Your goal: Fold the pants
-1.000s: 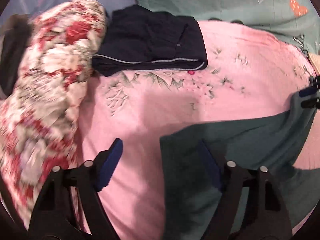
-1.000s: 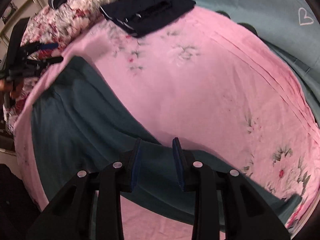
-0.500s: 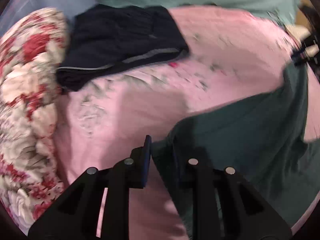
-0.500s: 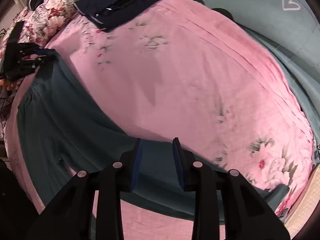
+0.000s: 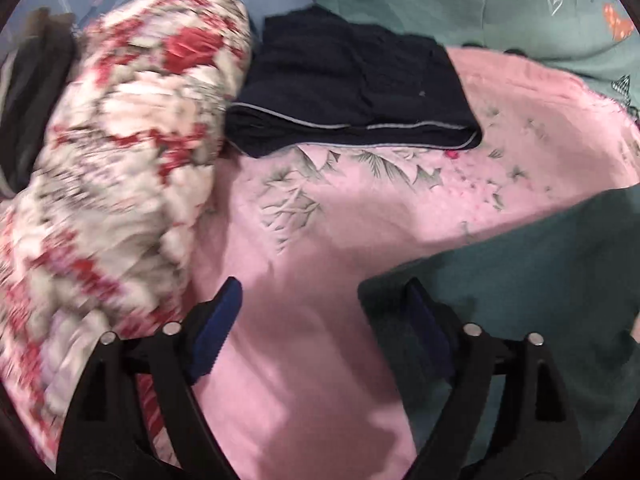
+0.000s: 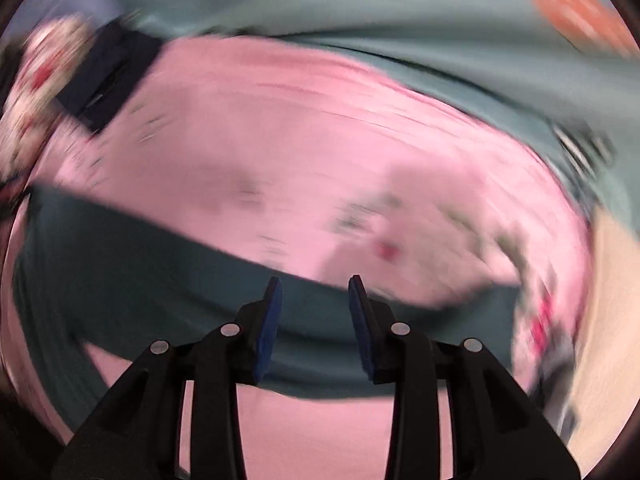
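In the left wrist view, our left gripper is spread wide and holds nothing; its right finger lies over the near corner of the dark teal pants, while the left one sits above bare pink bedsheet. The pants lie flat on the sheet toward the right of this view, an edge running away to the right. Beyond them a folded navy garment rests at the far side of the sheet, touching a red-and-white floral quilt bundled on the left, with a teal printed blanket behind. In the right wrist view everything is smeared by motion, yet we can make out our right gripper with its blue pads parted and a gap between them; the teal pants run as a long band across the sheet under and behind the fingers, and we see no cloth pinched there. We judge that we are between folds, with both tongs released and the pants laid out lengthwise. Next we need to close the left fingers on that near corner and the right ones on a matching edge, then carry both across together so the layers land aligned without dragging the sheet.
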A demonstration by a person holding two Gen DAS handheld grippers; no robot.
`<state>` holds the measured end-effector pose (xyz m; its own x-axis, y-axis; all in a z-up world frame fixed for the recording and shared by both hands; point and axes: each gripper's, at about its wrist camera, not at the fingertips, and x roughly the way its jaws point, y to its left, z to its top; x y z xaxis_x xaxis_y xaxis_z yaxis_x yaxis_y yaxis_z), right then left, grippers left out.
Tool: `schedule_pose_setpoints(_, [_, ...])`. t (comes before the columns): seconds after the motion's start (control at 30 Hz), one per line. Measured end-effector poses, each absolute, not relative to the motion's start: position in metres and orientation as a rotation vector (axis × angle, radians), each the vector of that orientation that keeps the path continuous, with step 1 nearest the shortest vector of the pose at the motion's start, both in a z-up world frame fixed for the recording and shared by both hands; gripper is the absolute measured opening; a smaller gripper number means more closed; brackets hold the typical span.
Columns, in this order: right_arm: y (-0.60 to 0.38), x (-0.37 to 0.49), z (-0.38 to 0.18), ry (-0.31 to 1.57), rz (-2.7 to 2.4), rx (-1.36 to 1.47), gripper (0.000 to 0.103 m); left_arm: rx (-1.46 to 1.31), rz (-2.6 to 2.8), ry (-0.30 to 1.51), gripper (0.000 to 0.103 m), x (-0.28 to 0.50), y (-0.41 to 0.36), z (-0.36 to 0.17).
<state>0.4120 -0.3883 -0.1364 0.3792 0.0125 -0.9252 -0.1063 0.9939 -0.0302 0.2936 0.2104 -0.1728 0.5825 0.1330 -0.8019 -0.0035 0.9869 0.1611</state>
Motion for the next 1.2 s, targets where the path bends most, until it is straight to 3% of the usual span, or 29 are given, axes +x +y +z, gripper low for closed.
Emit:
schedule_pose_setpoints(0.17, [-0.522,0.368,-0.164,1.158,-0.315,0.357,0.035,0.176,0.071,0.973,0.085,0.238,0.194,-0.167])
schedule_pose_setpoints(0.27, [-0.543,0.36,-0.19,1.142,-0.337,0.526,0.035,0.238,0.129,1.001,0.086,0.218,0.184,-0.177])
schedule_pose_setpoints(0.5, [-0.534,0.383,-0.218,1.103,-0.378,0.536,0.034,0.145,0.211,1.038,0.086,0.207,0.175,-0.166])
schedule_pose_setpoints(0.57, [-0.533,0.385,-0.216,1.094,-0.402,0.489,0.006,0.15,0.216,1.026,0.086,0.202,0.167,-0.162])
schedule_pose_setpoints(0.83, [-0.545,0.326,-0.188,1.083,-0.436,0.429,0.006,0.22,0.105,1.073,0.089,0.204,0.138,-0.186])
schedule_pose_setpoints(0.97, [-0.543,0.318,-0.203,1.208,-0.482,0.331,0.019,0.293,0.124,1.146,0.09,0.2,0.139,-0.214])
schedule_pose_setpoints(1.2, [-0.449,0.336,-0.125,1.02,-0.177,0.03,0.046,0.307,0.026,0.992,0.092,0.239,0.16,-0.144])
